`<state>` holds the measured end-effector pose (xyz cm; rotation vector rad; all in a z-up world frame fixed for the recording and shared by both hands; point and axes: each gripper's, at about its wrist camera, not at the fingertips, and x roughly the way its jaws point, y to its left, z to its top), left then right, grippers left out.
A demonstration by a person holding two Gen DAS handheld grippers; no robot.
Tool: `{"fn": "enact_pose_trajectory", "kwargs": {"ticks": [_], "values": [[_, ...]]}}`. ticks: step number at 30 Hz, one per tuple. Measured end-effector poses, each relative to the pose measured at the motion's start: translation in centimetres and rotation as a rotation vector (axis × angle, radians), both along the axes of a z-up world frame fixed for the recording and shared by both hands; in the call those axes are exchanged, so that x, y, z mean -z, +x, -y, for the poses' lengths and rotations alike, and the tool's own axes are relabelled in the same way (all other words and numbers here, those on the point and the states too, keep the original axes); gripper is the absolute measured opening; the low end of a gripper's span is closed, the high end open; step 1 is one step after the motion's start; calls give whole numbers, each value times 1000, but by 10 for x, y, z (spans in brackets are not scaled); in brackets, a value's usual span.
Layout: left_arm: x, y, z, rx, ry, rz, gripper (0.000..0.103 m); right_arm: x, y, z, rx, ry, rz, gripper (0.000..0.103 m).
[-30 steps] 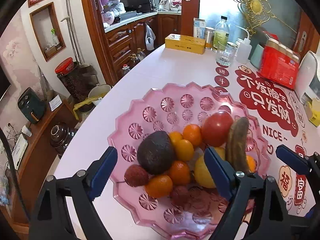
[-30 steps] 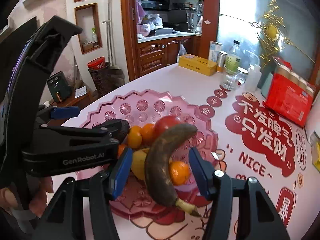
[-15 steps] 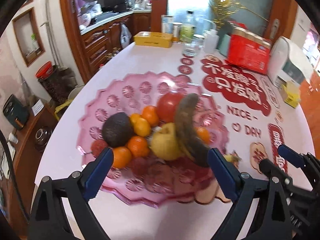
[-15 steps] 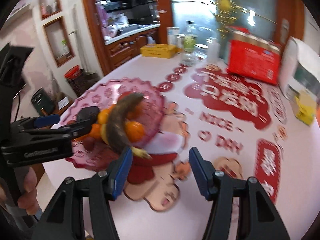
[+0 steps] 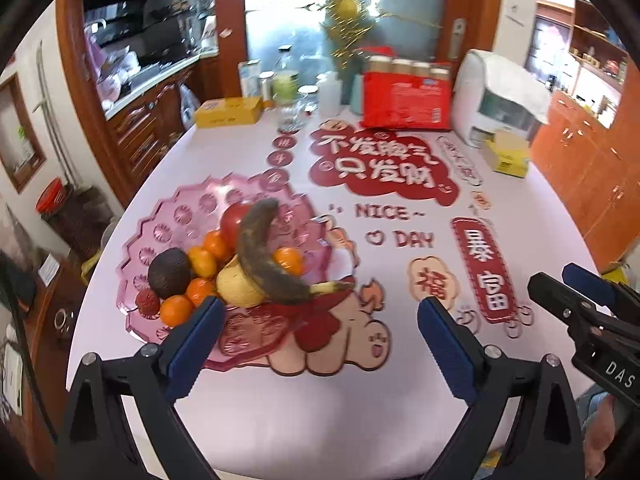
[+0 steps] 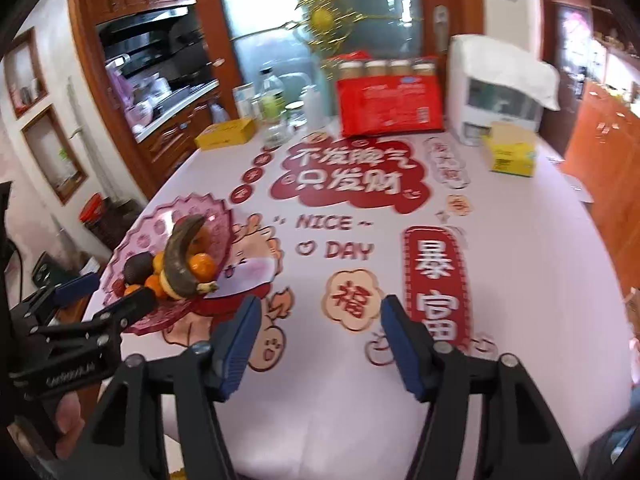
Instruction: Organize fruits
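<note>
Table (image 5: 320,420), banana (image 5: 260,264) beyond left hand-held gripper (image 5: 320,344) (empty)

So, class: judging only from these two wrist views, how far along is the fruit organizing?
Done: the brown banana, avocado, tomato and oranges sit piled in the pink plate. In hand: nothing; the left tool and right tool are both open and empty. Left: no loose fruit shows on the table, so it looks finished.
</note>
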<state>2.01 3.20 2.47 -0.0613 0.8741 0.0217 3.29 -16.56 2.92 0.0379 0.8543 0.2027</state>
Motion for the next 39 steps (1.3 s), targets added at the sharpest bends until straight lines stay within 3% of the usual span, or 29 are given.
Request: {"fn": "enact_pose_trajectory", "kwargs": {"ticks": [7, 18, 39], "values": [[-19, -14, 20, 3, 28, 55, 101, -15, -27, 14, 100, -45, 97, 77], [-19, -17, 34, 12, 74, 38, 101, -7, -28, 13, 106, -53, 73, 77], [-10, -7, 32, 14, 50, -15, 101, -9, -25, 13, 105, -49, 77, 77]]}}
